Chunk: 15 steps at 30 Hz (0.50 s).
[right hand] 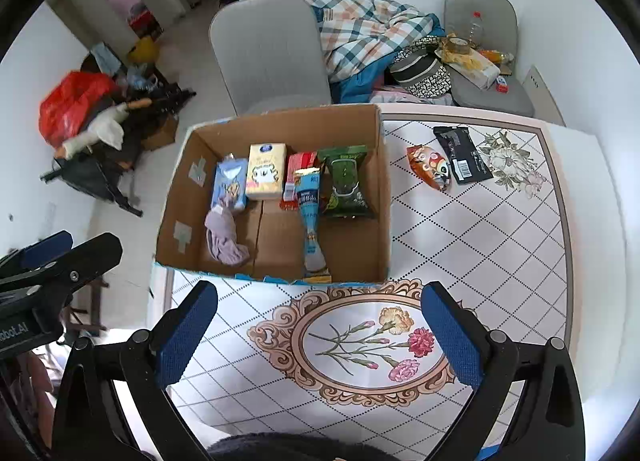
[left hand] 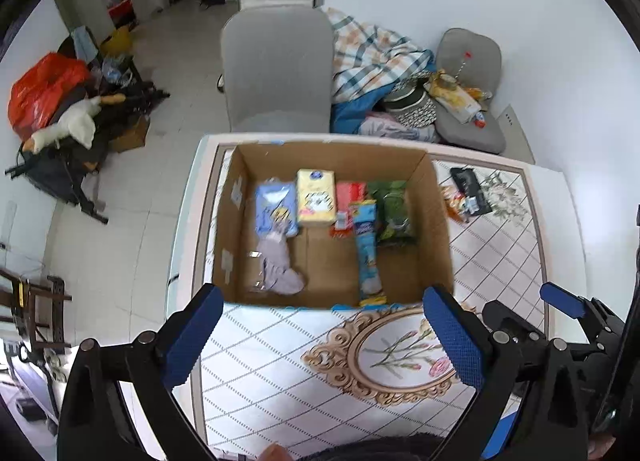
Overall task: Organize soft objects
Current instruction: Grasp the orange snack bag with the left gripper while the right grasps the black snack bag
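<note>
An open cardboard box (left hand: pixel 234 257) (right hand: pixel 384 197) stands on the table. Inside lie a blue pack (left hand: pixel 276 207) (right hand: pixel 230 183), a yellow tissue pack (left hand: pixel 316 197) (right hand: pixel 266 171), a red pack (left hand: pixel 348 197) (right hand: pixel 300 167), a green wipes pack (left hand: pixel 392 211) (right hand: pixel 346 187), a long blue packet (left hand: pixel 368 253) (right hand: pixel 312 221) and a crumpled lilac cloth (left hand: pixel 278 265) (right hand: pixel 224 239). To the right of the box lie an orange snack bag (right hand: pixel 430 167) (left hand: pixel 456 201) and a black pouch (right hand: pixel 460 155) (left hand: pixel 470 189). My left gripper (left hand: pixel 320 335) and right gripper (right hand: pixel 320 335) hover open and empty before the box's near wall.
The table (right hand: pixel 500 261) has a diamond-patterned cloth with a flower medallion (right hand: pixel 360 345). A grey chair (left hand: pixel 276 69) stands behind the box, with a plaid blanket (right hand: pixel 368 33) and a second cluttered chair (right hand: pixel 484 45) to its right. Bags are piled on the floor at left (left hand: pixel 60 109).
</note>
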Each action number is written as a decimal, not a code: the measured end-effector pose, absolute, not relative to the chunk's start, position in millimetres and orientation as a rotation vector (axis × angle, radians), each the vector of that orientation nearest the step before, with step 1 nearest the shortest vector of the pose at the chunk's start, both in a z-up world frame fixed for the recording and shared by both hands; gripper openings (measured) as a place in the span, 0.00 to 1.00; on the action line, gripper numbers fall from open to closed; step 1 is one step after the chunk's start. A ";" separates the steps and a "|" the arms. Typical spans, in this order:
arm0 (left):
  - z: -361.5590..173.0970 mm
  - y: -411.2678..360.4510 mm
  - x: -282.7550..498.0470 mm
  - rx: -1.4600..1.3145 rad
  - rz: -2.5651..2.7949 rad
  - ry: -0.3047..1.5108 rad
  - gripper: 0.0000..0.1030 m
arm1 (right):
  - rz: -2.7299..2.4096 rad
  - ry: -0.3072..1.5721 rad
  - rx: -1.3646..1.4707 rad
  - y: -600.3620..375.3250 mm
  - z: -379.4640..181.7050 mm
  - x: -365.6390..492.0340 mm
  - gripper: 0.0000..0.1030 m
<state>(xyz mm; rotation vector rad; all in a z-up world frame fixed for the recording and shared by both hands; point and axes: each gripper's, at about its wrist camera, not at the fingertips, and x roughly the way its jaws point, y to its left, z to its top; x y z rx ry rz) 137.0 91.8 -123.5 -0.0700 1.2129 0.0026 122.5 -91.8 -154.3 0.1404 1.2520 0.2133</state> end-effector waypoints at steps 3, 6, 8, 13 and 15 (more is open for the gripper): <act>-123.4 61.1 156.6 -0.037 -0.030 1.214 1.00 | 0.172 1.242 0.186 -126.1 -154.0 133.8 1.00; -135.3 13.2 191.3 0.034 -0.075 1.246 1.00 | 0.105 1.242 0.224 -171.9 -160.6 150.0 1.00; -145.9 -16.1 213.3 0.098 -0.087 1.264 1.00 | 0.051 1.248 0.236 -208.4 -170.5 167.7 1.00; -196.7 -83.2 281.8 0.262 -0.079 1.345 1.00 | 0.023 1.314 0.272 -270.1 -218.8 230.3 1.00; -225.9 -97.4 311.7 0.281 -0.041 1.409 1.00 | 0.037 1.379 0.311 -288.3 -251.4 264.1 1.00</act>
